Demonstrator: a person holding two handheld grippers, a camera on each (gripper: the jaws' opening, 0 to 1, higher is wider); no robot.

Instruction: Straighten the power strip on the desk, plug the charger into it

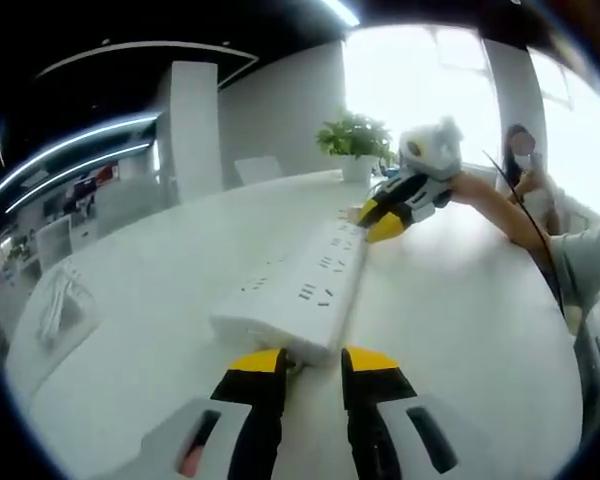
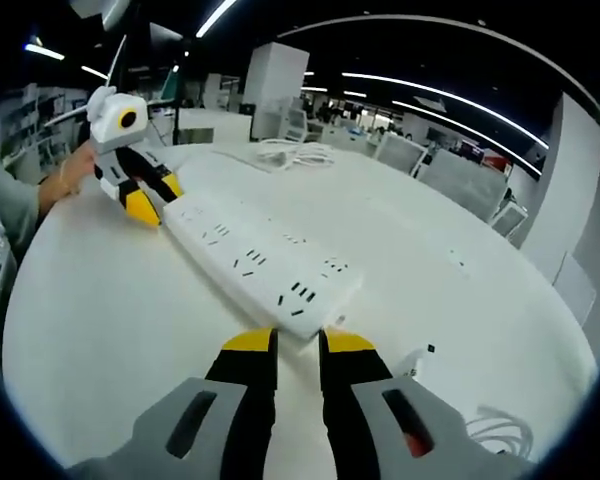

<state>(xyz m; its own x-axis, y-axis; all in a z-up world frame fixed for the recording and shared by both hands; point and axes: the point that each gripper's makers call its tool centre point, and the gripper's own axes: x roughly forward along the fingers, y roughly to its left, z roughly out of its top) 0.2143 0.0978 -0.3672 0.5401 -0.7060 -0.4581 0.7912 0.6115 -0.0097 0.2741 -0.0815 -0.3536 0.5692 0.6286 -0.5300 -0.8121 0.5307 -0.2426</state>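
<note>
A long white power strip (image 1: 305,285) lies flat on the white desk (image 1: 460,330). My left gripper (image 1: 312,362) sits at its near end, yellow tips a narrow gap apart and touching the strip's end, nothing gripped between them. My right gripper (image 2: 298,342) stands at the opposite end of the power strip (image 2: 260,265), its jaws also slightly apart against the end face. Each gripper appears at the far end in the other's view: the right gripper (image 1: 380,218), held by a hand, and the left gripper (image 2: 145,205). A white bundle of cable (image 2: 292,154), possibly the charger, lies beyond the strip.
White cable bundle (image 1: 58,305) rests near the desk's left edge. A potted plant (image 1: 355,140) stands at the far side. A person's arm (image 1: 500,215) reaches in from the right. More white cord (image 2: 490,430) lies by my right gripper. Office desks and chairs (image 2: 460,175) surround the table.
</note>
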